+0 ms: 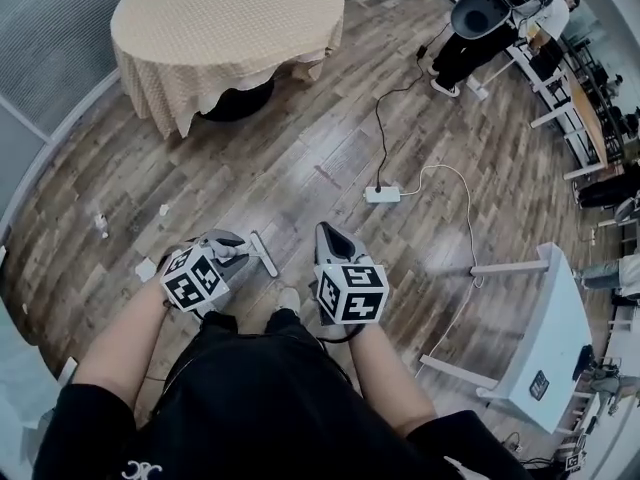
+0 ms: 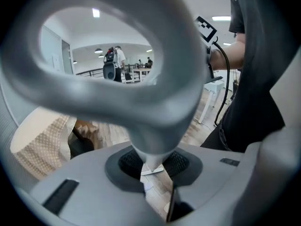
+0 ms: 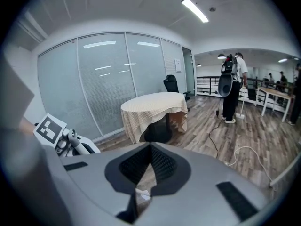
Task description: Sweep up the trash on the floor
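My left gripper (image 1: 232, 252) is shut on a grey tool handle (image 2: 155, 140) with a big loop at its top end. The handle's stem runs down between the pads to a white bar (image 1: 263, 253) lying on the wood floor. Small white scraps of trash lie on the floor to the left: one scrap (image 1: 146, 268) just beside the left gripper, another scrap (image 1: 101, 224) farther left, and a tiny piece (image 1: 163, 209) between them. My right gripper (image 1: 328, 236) hangs beside the left one, shut, with nothing between its pads (image 3: 141, 161).
A round table with a beige checked cloth (image 1: 230, 28) stands ahead. A white power strip (image 1: 382, 194) and its cables cross the floor to the right. A white desk (image 1: 545, 338) is at the right. A person with a backpack machine (image 1: 490, 18) stands far ahead.
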Available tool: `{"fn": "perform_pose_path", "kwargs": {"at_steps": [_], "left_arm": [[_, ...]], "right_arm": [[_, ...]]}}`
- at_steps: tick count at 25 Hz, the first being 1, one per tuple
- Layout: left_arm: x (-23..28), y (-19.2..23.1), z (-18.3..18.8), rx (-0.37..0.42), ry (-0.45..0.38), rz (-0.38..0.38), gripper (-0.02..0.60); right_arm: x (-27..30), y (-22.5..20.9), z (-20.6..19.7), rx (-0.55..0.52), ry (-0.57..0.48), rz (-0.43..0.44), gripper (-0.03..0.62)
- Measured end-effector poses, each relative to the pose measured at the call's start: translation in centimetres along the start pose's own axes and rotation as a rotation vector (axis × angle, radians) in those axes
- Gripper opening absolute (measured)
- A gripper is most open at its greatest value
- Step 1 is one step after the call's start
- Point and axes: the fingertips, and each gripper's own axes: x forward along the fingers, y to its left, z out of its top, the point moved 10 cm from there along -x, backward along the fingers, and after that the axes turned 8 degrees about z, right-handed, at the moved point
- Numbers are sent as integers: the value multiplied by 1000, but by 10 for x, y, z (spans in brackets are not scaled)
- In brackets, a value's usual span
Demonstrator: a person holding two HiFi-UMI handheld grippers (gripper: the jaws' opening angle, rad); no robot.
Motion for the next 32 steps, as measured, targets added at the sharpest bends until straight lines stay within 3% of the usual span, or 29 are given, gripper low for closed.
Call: {"fn": "perform_pose_path", "kwargs": {"at_steps": [9,21,32], "left_arm": [[-49,25,-56,-12,-3,17,92],[-95,55,-100,100,51,52,92],[-147,85,-155,-5,105,183,92]], "right_arm": [[37,70,4,-73,32,57,14],[75,125,15,-108,28,101,14],[102,176,17,-157,67,184,14]]}}
